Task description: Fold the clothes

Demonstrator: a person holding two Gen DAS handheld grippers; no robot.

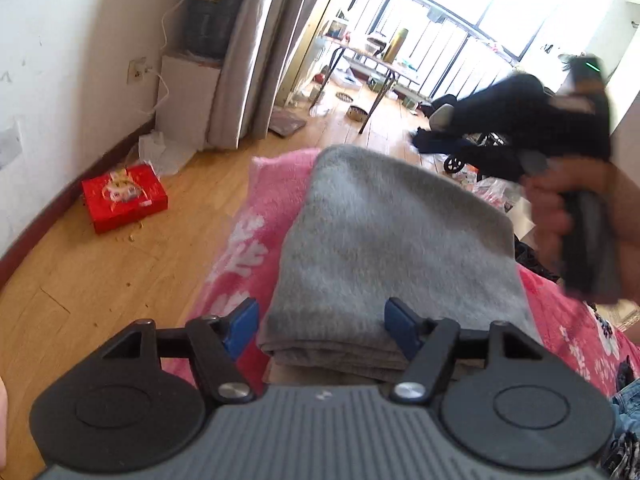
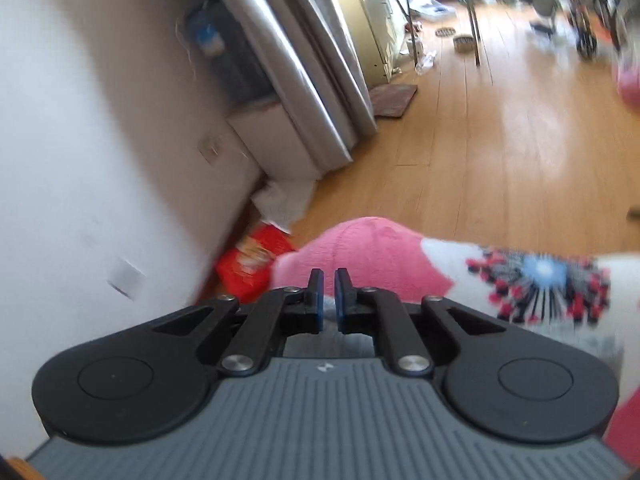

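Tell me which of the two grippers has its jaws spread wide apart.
The left gripper: its blue-padded jaws stand open on either side of the folded grey fleece cloth. The right gripper has its jaws nearly together, holding nothing visible.

No text can be read; white characters on the pink blanket (image 1: 256,248) and red box (image 1: 124,196) print are blurred.

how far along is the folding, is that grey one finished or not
Done: the grey garment lies folded in flat layers on the pink blanket. In hand: nothing; the left gripper hangs open astride its near edge, and the right gripper is shut on nothing visible, over the blanket. Left: whether more clothes wait cannot be told.
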